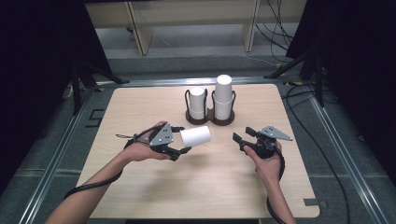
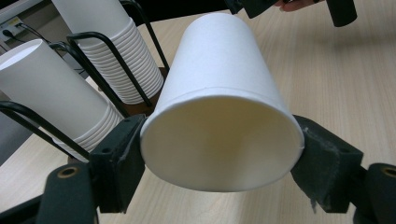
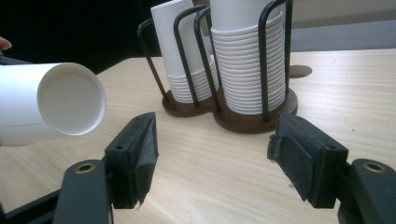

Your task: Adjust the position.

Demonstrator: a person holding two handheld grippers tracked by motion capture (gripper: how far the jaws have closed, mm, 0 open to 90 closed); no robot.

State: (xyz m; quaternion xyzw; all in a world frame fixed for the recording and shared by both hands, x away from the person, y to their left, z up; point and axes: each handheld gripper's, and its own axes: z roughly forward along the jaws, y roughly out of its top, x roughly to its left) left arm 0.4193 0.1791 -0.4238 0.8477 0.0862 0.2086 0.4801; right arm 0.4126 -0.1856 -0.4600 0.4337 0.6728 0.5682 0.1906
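Note:
My left gripper (image 1: 183, 139) is shut on a white paper cup (image 1: 195, 136), held on its side a little above the wooden table (image 1: 140, 102). In the left gripper view the black pads (image 2: 123, 149) press both sides of the cup (image 2: 219, 93) near its rim, and the open mouth faces the camera. My right gripper (image 1: 244, 135) stands open to the right with nothing between its jaws. In the right gripper view the cup's base (image 3: 70, 100) shows at the left, ahead of that gripper (image 3: 212, 144).
A dark double wire holder (image 1: 210, 119) stands at the back middle of the table with two stacks of white cups, a shorter left stack (image 1: 197, 100) and a taller right stack (image 1: 223, 95). Black cables trail off the table's right side.

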